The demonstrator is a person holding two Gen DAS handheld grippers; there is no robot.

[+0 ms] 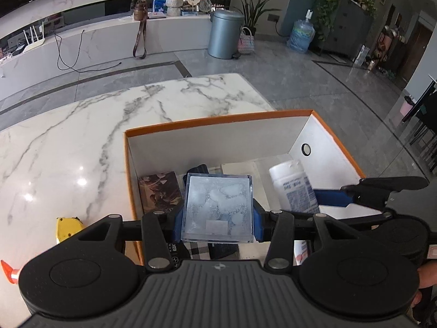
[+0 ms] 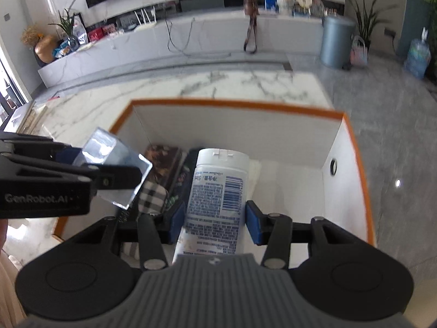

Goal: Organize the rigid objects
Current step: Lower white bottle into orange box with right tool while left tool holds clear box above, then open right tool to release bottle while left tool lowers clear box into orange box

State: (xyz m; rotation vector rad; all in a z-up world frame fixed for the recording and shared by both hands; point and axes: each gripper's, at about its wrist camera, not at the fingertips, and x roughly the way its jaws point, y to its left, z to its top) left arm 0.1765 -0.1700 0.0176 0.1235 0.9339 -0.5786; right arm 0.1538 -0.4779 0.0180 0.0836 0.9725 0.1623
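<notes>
Beyond my marble counter (image 1: 82, 136) lies grey tiled floor (image 1: 314, 82). A long white marble ledge (image 1: 109, 35) lines the far wall, with a grey bin (image 1: 224, 34), potted plant (image 1: 252, 8) and water jug (image 1: 301, 34).

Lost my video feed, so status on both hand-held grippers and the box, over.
Left hand-held gripper shut on clear case, above orange box. Right hand-held gripper around white bottle, grip unconfirmed. Box floor crowded on left.

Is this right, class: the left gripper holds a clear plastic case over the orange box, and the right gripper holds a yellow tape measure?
Not quite. The right gripper holds a white bottle, as the right wrist view shows. The yellow tape measure lies on the table. The rest stands: left gripper, clear plastic case, orange box.
</notes>
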